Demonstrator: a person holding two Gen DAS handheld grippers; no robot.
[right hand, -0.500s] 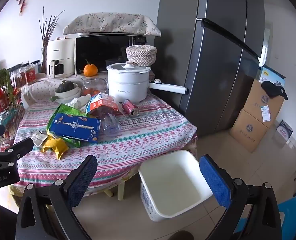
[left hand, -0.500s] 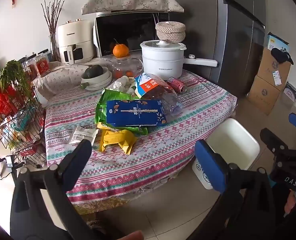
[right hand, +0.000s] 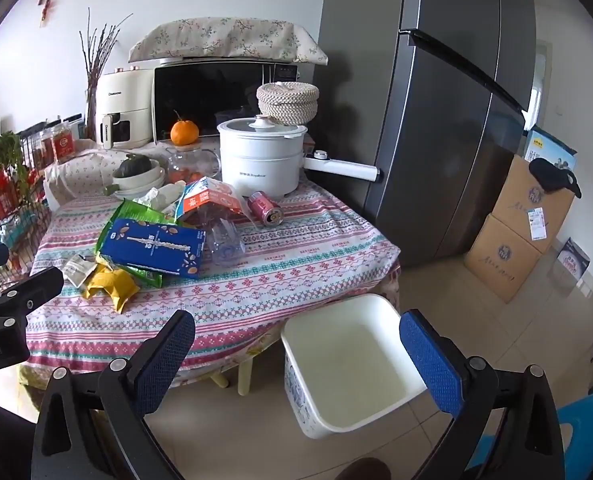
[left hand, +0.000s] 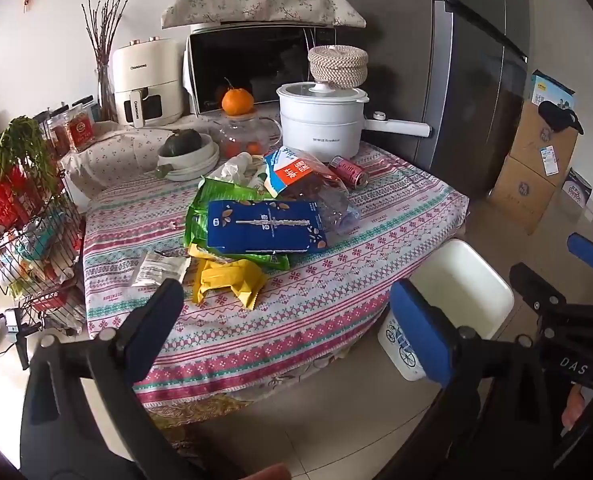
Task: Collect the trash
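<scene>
Trash lies heaped on the patterned tablecloth (left hand: 336,280): a blue carton (left hand: 266,230) (right hand: 156,246) on green wrappers (left hand: 200,208), a yellow wrapper (left hand: 228,280) (right hand: 112,284), a small white packet (left hand: 158,266), a crushed clear bottle (left hand: 336,204) (right hand: 224,240), a blue-and-orange bag (left hand: 292,170) and a red can (left hand: 348,170) (right hand: 265,209). An empty white bin (left hand: 456,284) (right hand: 348,360) stands on the floor by the table's right corner. My left gripper (left hand: 284,316) hangs open before the table's front edge, short of the trash. My right gripper (right hand: 300,356) is open above the bin.
At the back stand a white cooker (left hand: 320,120), a glass teapot with an orange (left hand: 237,101), a bowl stack (left hand: 188,156), an air fryer (left hand: 146,80) and a microwave (left hand: 252,68). A wire rack (left hand: 20,232) flanks the left, a fridge (right hand: 436,120) and cardboard boxes (right hand: 516,232) the right.
Both views have shifted slightly nearer the table. Nothing on the table has moved, and both grippers stay wide open.
</scene>
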